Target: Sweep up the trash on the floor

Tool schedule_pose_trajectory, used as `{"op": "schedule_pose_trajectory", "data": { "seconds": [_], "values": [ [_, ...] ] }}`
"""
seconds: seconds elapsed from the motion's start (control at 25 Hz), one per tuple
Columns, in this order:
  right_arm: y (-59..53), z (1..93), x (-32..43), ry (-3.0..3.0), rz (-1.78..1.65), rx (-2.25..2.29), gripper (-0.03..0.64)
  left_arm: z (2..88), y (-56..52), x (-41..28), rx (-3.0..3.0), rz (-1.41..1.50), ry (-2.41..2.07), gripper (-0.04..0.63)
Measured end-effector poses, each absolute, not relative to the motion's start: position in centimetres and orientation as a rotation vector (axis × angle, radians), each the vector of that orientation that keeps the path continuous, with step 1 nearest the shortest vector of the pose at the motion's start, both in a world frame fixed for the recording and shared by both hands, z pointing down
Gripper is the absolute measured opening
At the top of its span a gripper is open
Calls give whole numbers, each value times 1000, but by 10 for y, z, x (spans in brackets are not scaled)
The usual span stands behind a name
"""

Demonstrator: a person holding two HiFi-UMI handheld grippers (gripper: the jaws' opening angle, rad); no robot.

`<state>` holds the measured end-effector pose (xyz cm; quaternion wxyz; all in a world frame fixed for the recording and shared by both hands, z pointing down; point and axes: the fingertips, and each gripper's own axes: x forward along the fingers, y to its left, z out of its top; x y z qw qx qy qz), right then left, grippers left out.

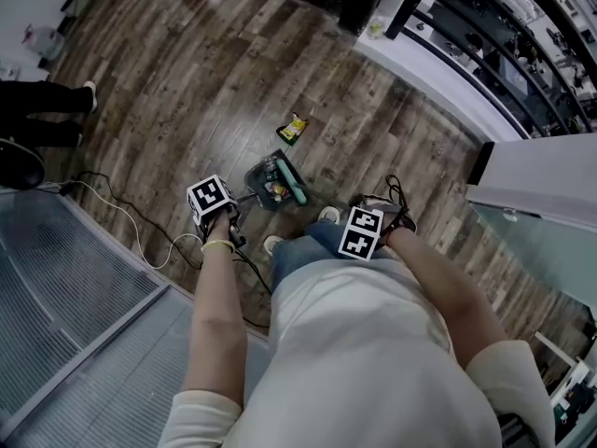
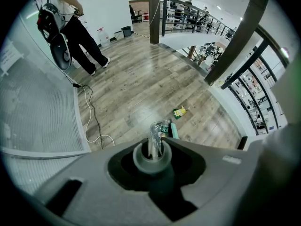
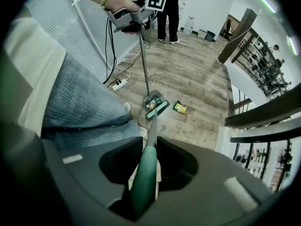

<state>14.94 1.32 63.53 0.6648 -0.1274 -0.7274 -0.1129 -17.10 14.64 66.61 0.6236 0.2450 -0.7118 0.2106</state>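
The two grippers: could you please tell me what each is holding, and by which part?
The left gripper holds the dustpan by the top end of its long handle; the right gripper holds the broom by its green grip.

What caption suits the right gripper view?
Right tool holds the broom, its head at the dustpan, a wrapper nearby.

The dark wood-plank floor [image 1: 187, 82] carries a grey dustpan [image 1: 266, 183] with scraps inside. A teal broom head [image 1: 295, 185] rests at its mouth, and a yellow-and-green snack wrapper [image 1: 294, 129] lies just beyond. Well apart, a white cable [image 2: 96, 136] trails in loops.
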Motion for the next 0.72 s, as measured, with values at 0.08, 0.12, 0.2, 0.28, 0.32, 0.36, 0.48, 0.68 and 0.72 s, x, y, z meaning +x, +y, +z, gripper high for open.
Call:
{"op": "schedule_pose_trajectory", "data": {
  "seconds": [0.08, 0.12, 0.2, 0.28, 0.32, 0.36, 0.48, 0.68, 0.72],
  "values": [
    [10, 637, 154, -1642, -244, -269, 101, 666, 146, -170, 562, 484, -1639, 94],
    [9, 638, 155, -1640, -240, -260, 101, 667, 145, -170, 564, 485, -1643, 94],
    [7, 638, 158, -1634, -235, -242, 101, 667, 147, -171, 565, 485, -1644, 94],
    [4, 639, 159, -1630, -232, -224, 101, 665, 147, -173, 570, 488, -1651, 94],
    [2, 639, 160, -1628, -230, -215, 101, 663, 148, -174, 571, 493, -1656, 94],
    [-1, 640, 162, -1627, -226, -206, 100, 662, 149, -175, 573, 498, -1661, 94],
    [-9, 642, 166, -1629, -193, -169, 101, 661, 151, -176, 584, 501, -1669, 92],
    [-21, 644, 169, -1644, -134, -110, 101, 661, 155, -177, 583, 480, -1668, 91],
    [-24, 643, 169, -1647, -128, -101, 100, 661, 156, -178, 581, 474, -1670, 91]
  ]
}}
